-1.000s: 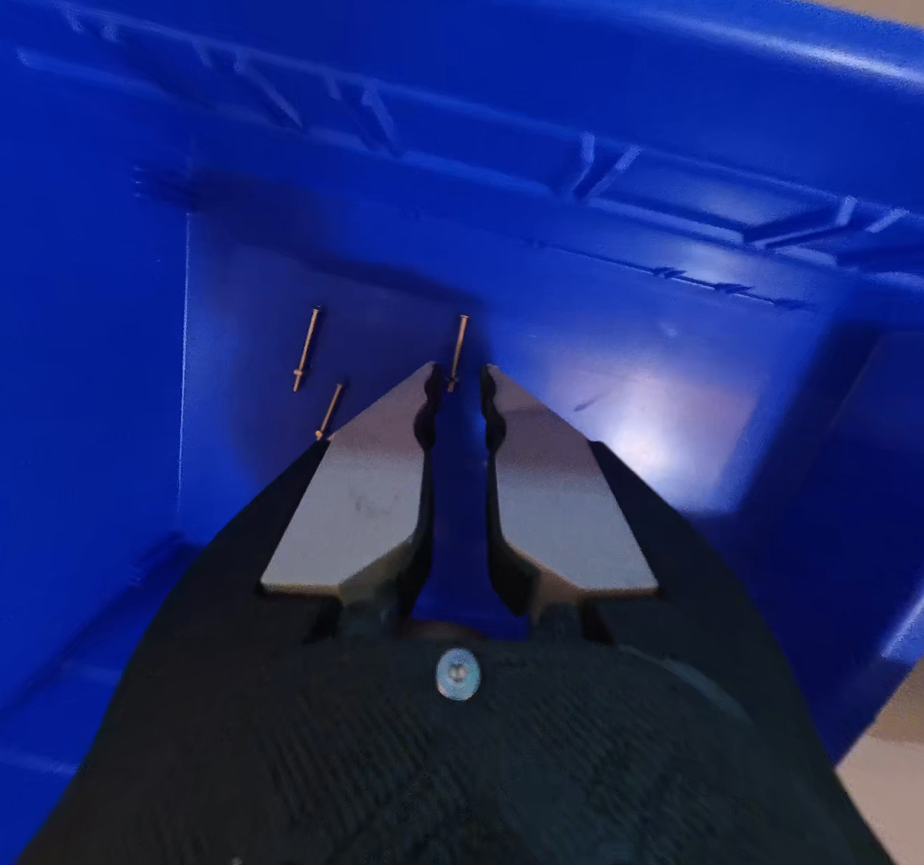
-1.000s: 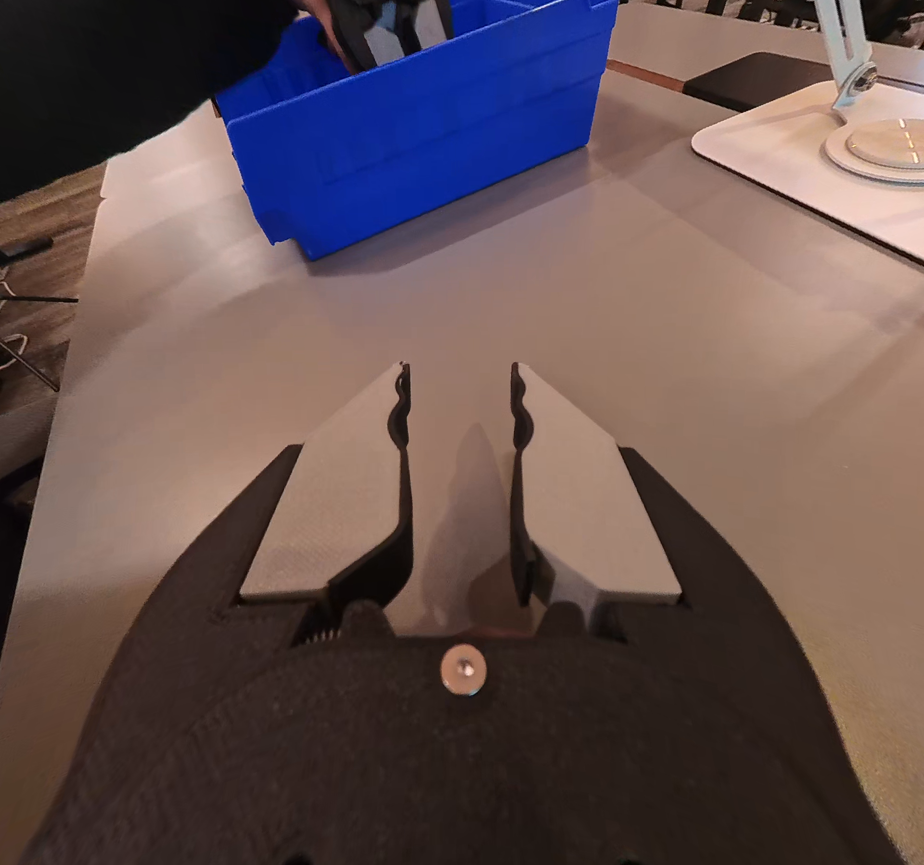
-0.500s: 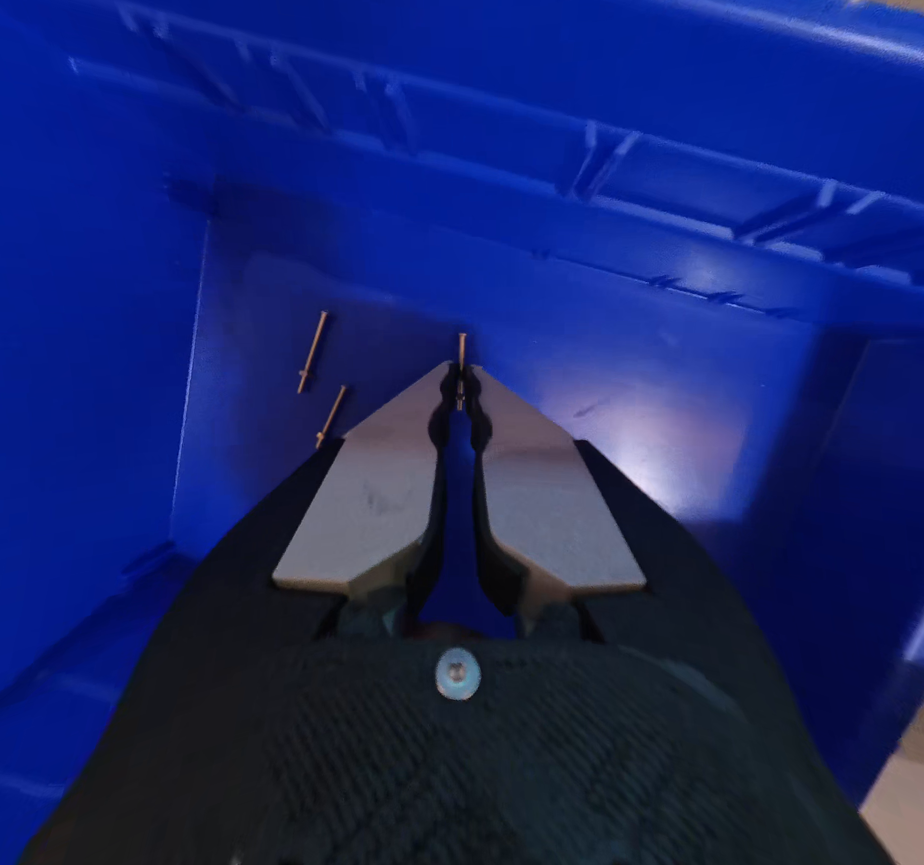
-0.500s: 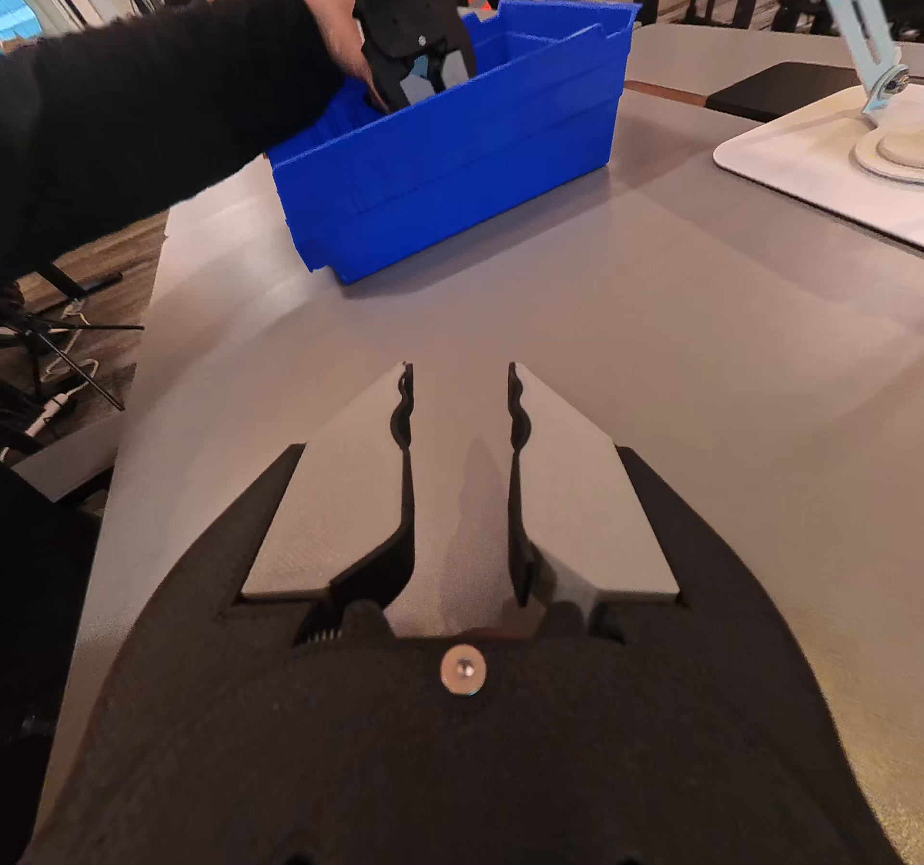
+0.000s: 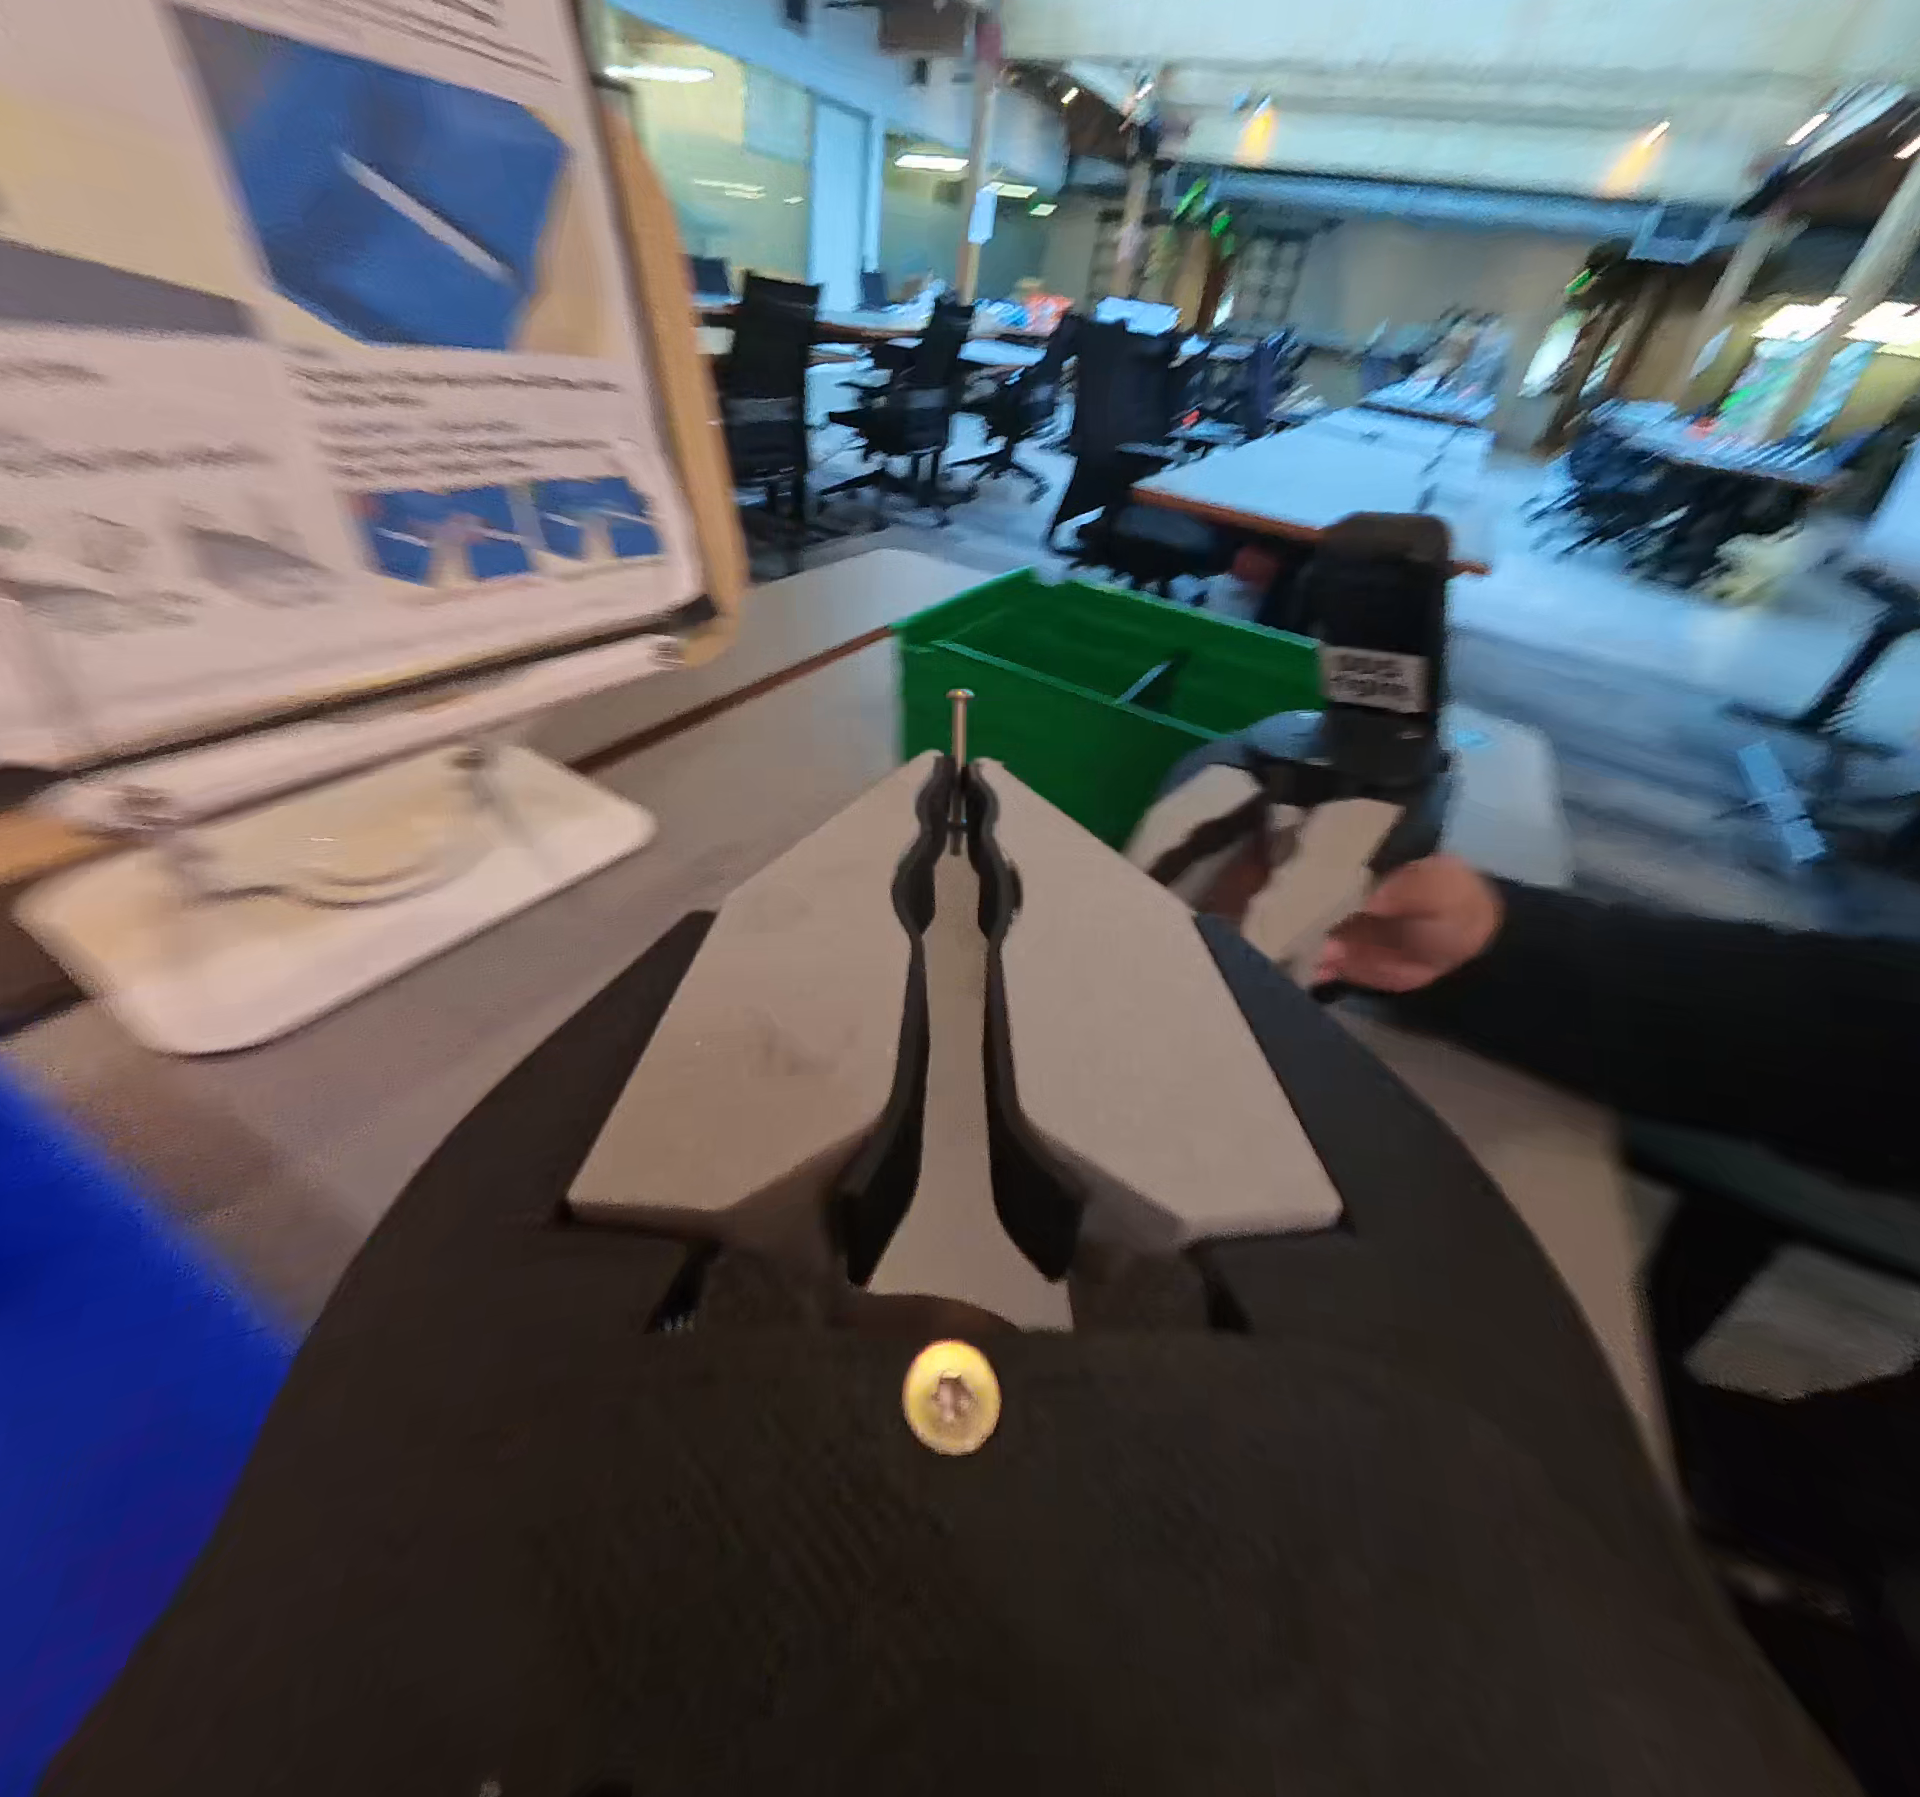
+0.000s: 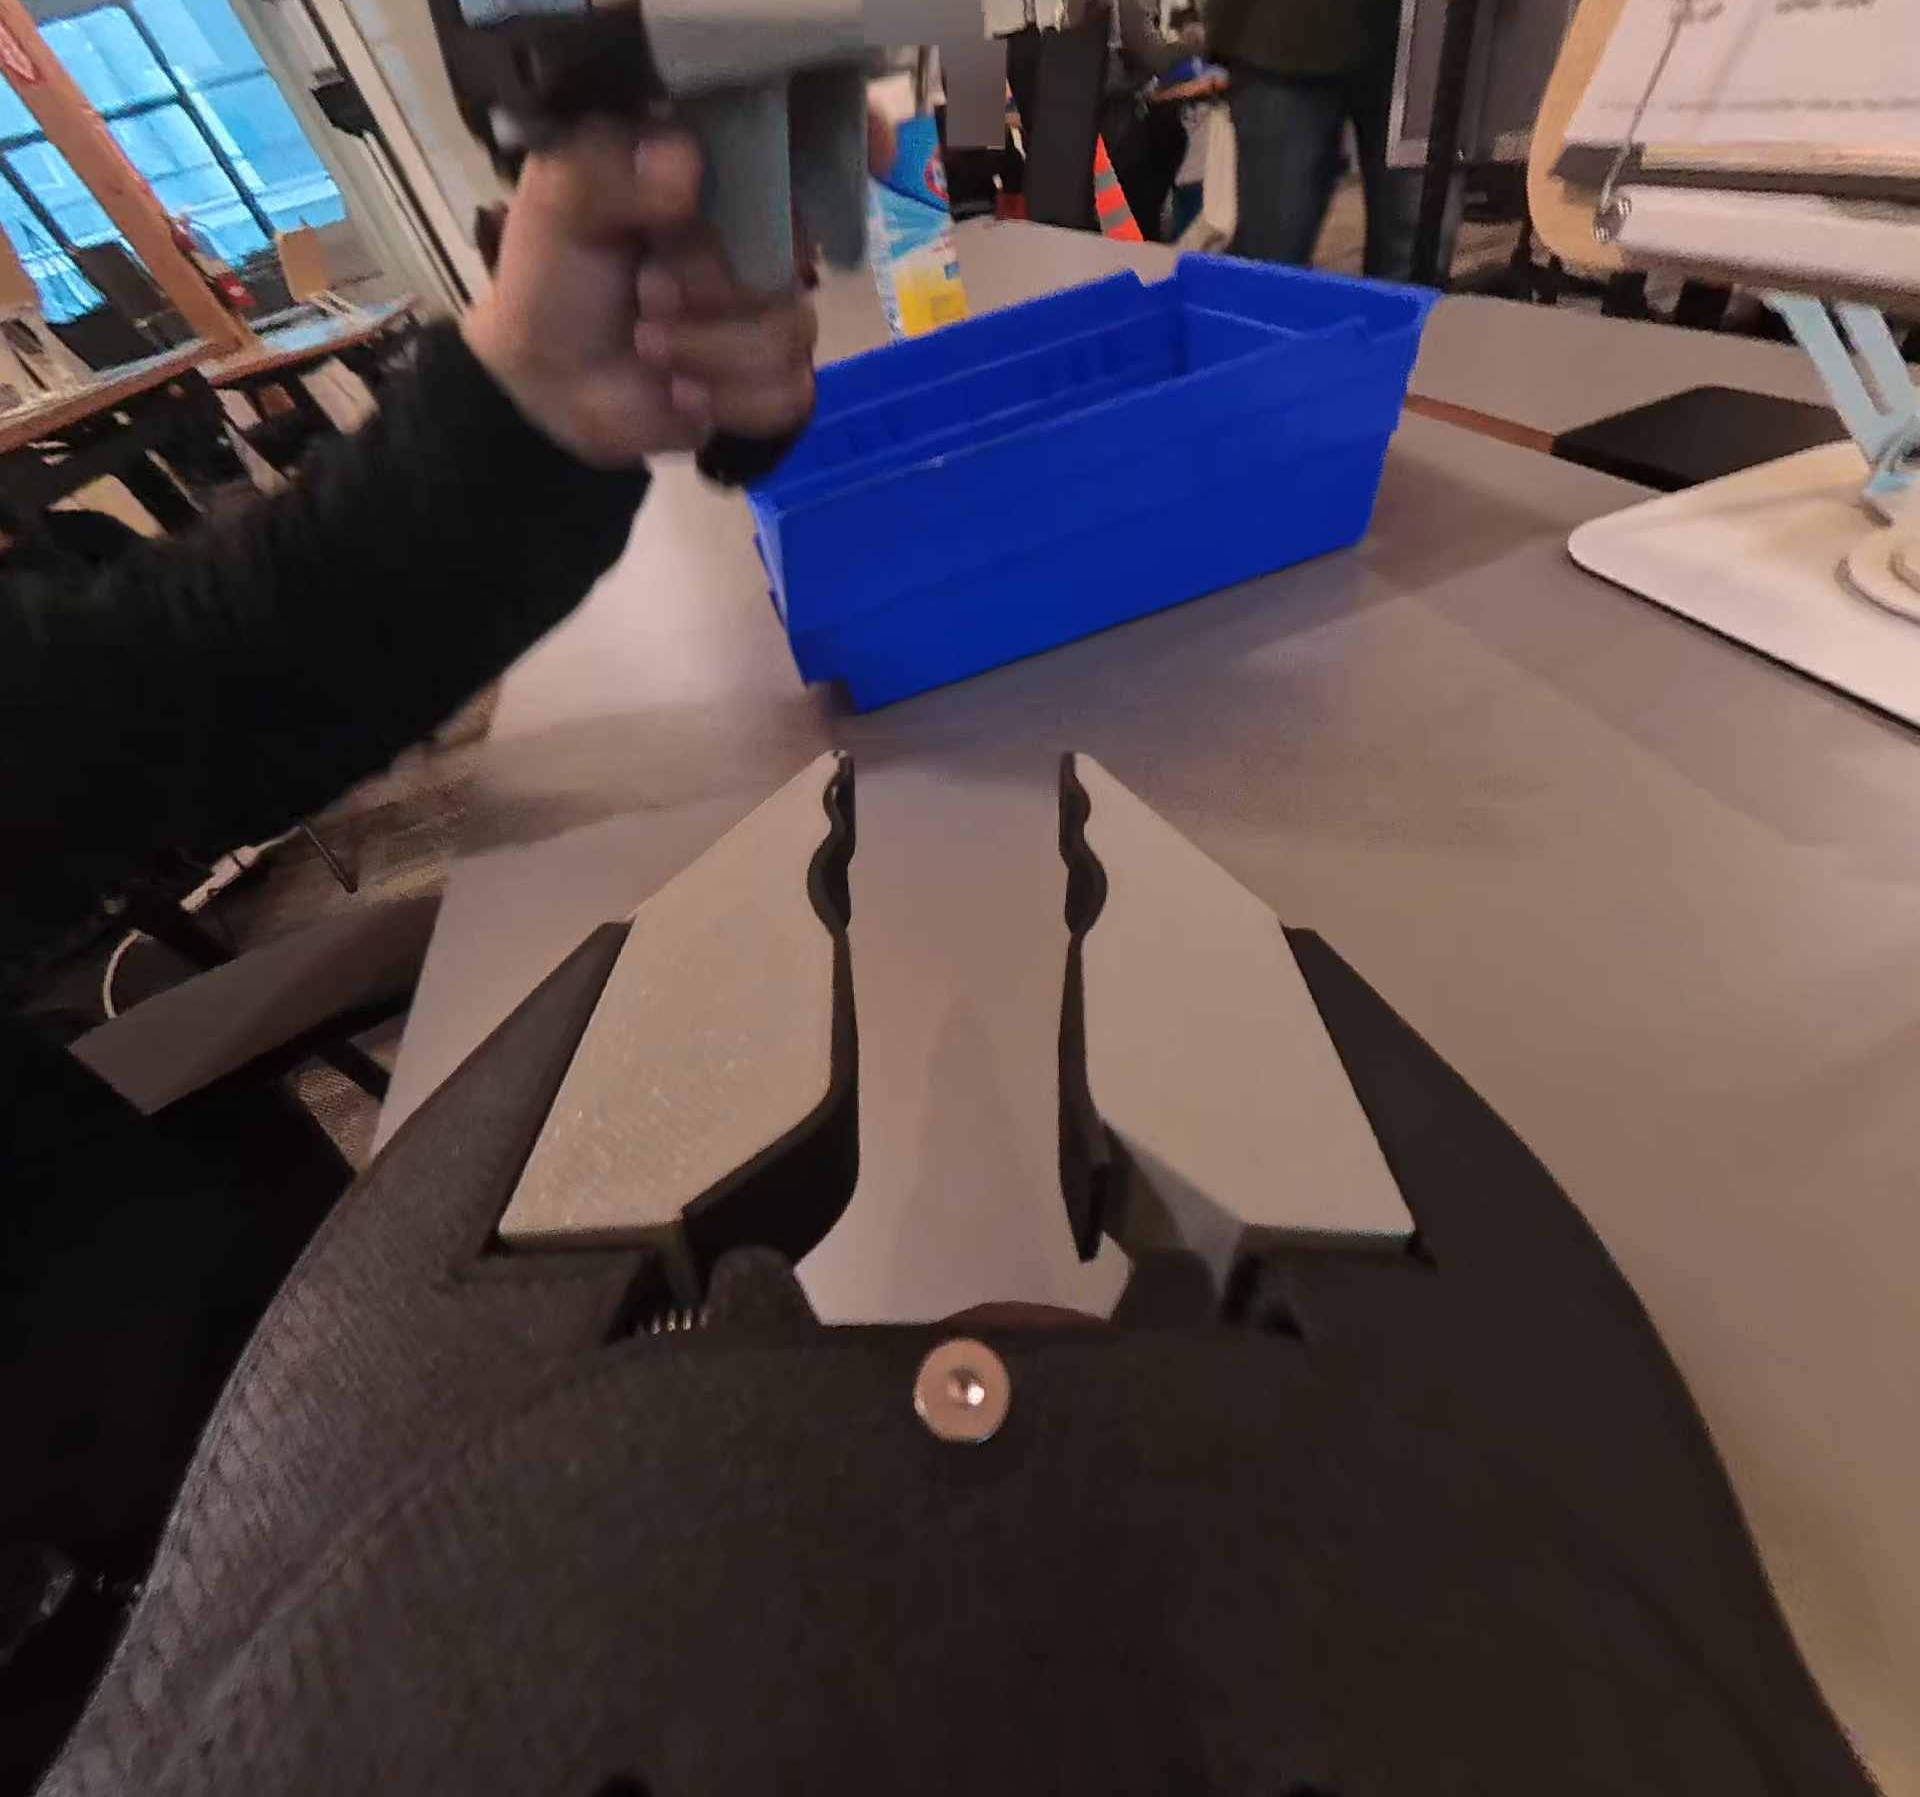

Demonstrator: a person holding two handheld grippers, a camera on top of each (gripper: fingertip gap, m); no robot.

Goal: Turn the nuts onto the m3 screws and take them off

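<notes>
My left gripper [image 5: 957, 779] is shut on a thin m3 screw [image 5: 958, 739]. The screw stands upright out of the fingertips, head on top, held above the grey table [image 5: 748, 698]. My right gripper [image 6: 954, 773] is open and empty, low over the table [image 6: 1351, 864]; it also shows at the right of the left wrist view [image 5: 1273, 864], held by a hand in a black sleeve. The blue bin [image 6: 1091, 500] that held the screws stands beyond the right gripper. No nut shows in either view.
A green bin [image 5: 1081, 708] with a divider stands on the table beyond the screw. A white stand [image 5: 312, 874] holds printed instruction sheets [image 5: 312, 293] at the left; its base shows in the right wrist view [image 6: 1745, 584]. People stand in the background. Tip to tip, the grippers are about 12 centimetres apart.
My left gripper closed on a screw on the blue bin's floor, then lifted it out of the bin and swung toward the green bin. The right gripper stayed open, shifting slightly over the table.
</notes>
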